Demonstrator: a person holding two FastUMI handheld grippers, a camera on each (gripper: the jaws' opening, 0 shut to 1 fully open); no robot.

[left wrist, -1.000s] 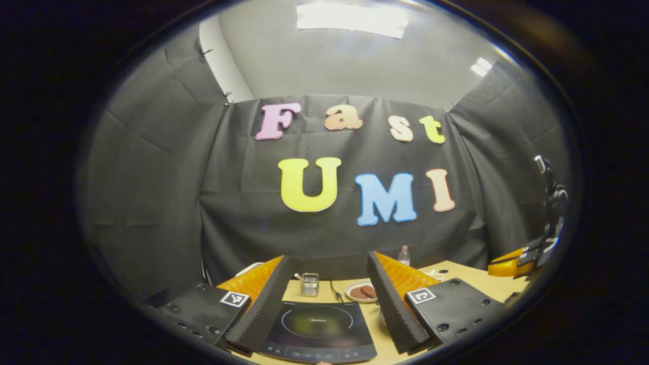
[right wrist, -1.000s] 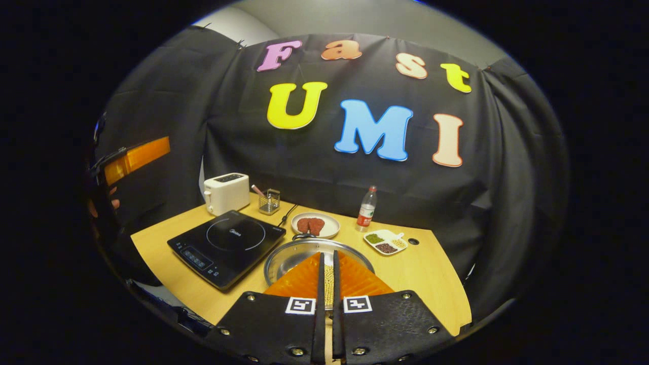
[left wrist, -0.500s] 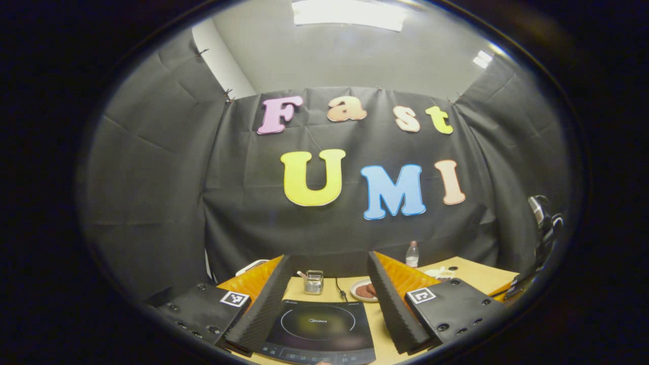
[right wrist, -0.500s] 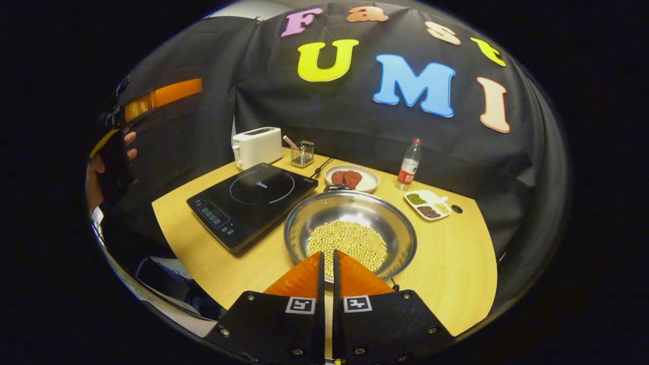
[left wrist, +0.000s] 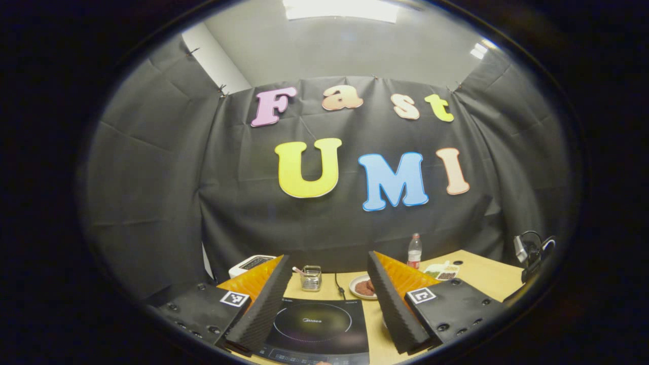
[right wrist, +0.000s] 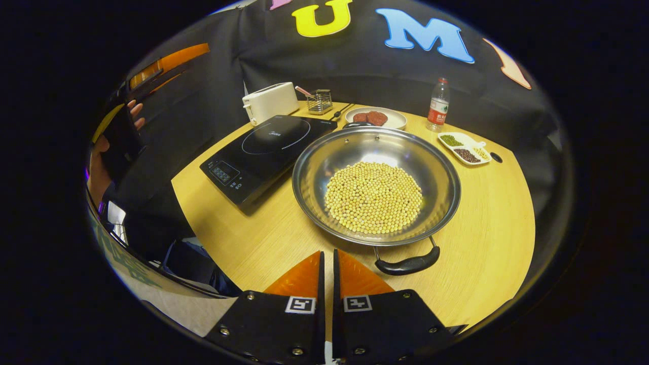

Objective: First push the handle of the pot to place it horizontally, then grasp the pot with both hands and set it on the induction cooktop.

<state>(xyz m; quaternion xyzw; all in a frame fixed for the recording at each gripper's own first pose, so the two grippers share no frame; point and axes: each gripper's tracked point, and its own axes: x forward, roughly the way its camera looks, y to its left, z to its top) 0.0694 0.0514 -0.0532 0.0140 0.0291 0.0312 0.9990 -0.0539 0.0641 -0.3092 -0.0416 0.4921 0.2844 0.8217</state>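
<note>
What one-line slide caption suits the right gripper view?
Closed right hand-held gripper poised above a steel pot of soybeans, near its black handle, beside the induction cooktop.

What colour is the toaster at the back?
White toaster, clearest in the right gripper view.

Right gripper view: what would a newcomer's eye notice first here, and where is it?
Probably the wide steel pot in the middle of the table, its bottom covered with pale yellow beans. Its black handle points toward the right gripper, whose fingers are together just short of it. The black induction cooktop lies left of the pot.
</note>
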